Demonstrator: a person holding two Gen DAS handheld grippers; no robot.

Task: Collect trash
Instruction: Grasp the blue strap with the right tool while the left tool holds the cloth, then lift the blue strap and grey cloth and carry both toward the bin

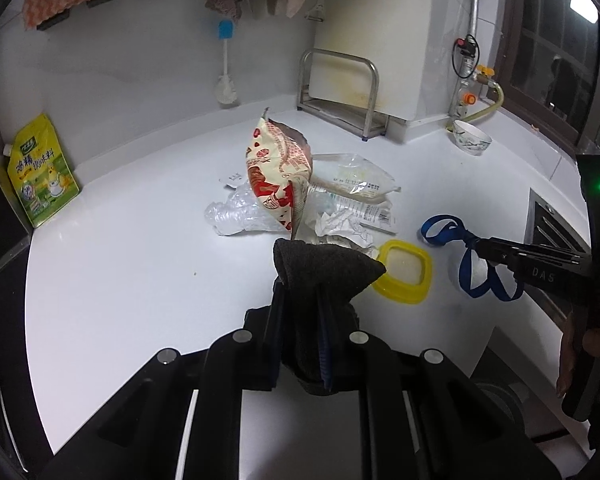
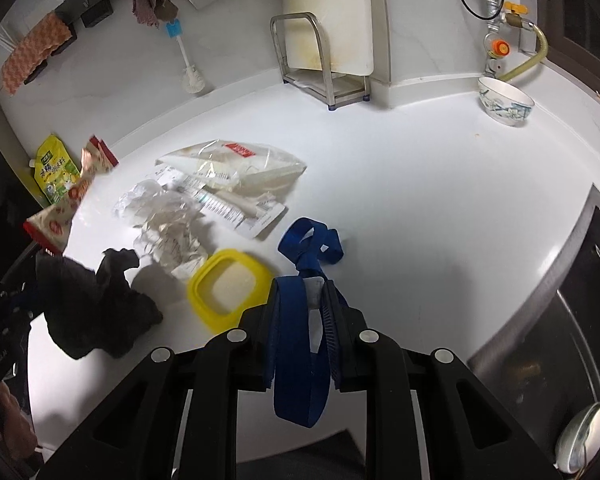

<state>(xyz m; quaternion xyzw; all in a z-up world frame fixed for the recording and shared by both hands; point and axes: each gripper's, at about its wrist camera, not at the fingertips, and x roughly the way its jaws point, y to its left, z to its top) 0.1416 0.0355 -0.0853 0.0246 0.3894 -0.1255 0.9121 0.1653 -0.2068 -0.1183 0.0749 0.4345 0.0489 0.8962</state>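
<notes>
Left gripper (image 1: 300,280) nearest, clamped on dark grey cloth (image 1: 324,276) with red-and-cream snack wrapper (image 1: 278,172) caught above it, lifted clear of white countertop (image 1: 140,264). Right gripper (image 2: 302,292) clenched on blue webbing strap (image 2: 296,344), looped and limp. Remaining trash in loose heap mid-counter: clear plastic bag (image 2: 236,164) with red label, crinkled film (image 2: 156,204), crumpled paper (image 2: 172,248), printed text too small to read. Yellow square lid (image 2: 228,284), glossy, just beside heap. Yellow-green spouted seasoning pouch (image 1: 42,172) with Chinese lettering against wall. Patterned porcelain bowl (image 2: 506,102), contents unseen.
</notes>
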